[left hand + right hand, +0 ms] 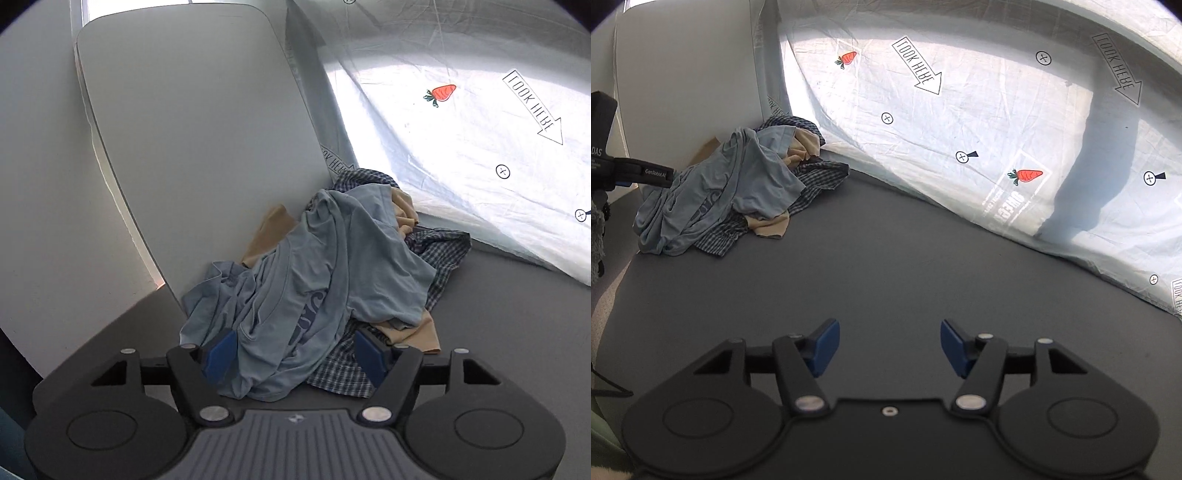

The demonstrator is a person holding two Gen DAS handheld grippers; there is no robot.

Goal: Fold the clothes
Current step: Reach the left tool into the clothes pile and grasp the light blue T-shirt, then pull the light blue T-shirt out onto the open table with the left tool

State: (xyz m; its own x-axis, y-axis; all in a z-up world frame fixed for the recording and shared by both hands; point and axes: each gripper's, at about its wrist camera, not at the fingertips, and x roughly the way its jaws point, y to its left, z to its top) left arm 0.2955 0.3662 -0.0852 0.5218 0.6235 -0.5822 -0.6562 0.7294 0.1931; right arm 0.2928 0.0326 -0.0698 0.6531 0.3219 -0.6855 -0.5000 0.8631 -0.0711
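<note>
Only right view shows left gripper (666, 173) beside clothes pile (731, 192), both jaws spread.

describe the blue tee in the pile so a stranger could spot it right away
Find the heap of clothes on the dark grey table, in the corner by the white wall. The light blue t-shirt lies on top, plain with a darker printed patch, unlike the checked shirt and tan garment beneath.

Dark grey tabletop (923, 258) ahead of the tongs, backlit white printed sheet (997, 122) beyond, plain white panel (192, 129) left, daylight strip (85, 11) above.
</note>
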